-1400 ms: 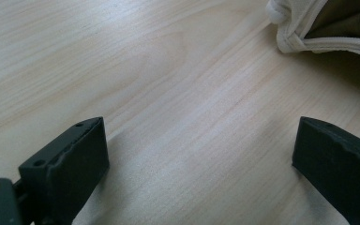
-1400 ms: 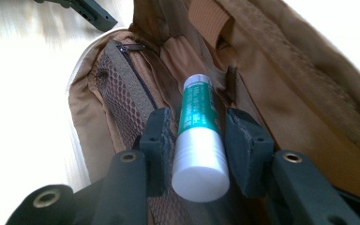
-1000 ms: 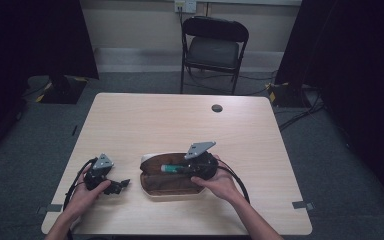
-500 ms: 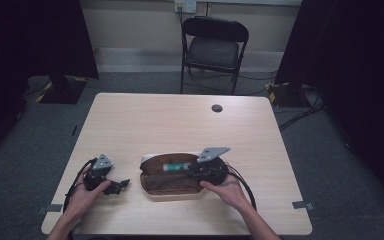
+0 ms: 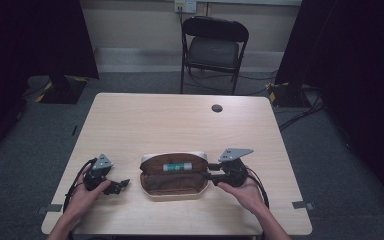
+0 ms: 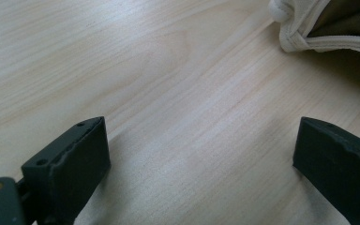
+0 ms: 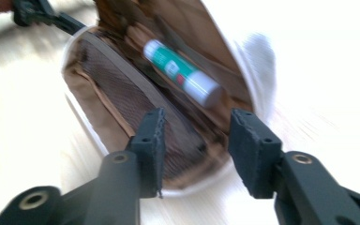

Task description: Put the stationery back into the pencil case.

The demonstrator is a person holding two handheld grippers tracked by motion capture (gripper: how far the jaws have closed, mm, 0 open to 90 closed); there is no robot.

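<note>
My right gripper sits at the right end of the open pouch in the middle of the table. Its jaws have just been opening and hold nothing. The glue stick lies inside. I should pull back slowly, so I do not drag the rim. My left gripper rests open and empty.

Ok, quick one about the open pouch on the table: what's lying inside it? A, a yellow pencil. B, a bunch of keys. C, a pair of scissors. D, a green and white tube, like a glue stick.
D: the right gripper view shows a green and white tube lying inside the open brown-lined pouch, and the high view shows the same tube along the pouch's far half.
</note>
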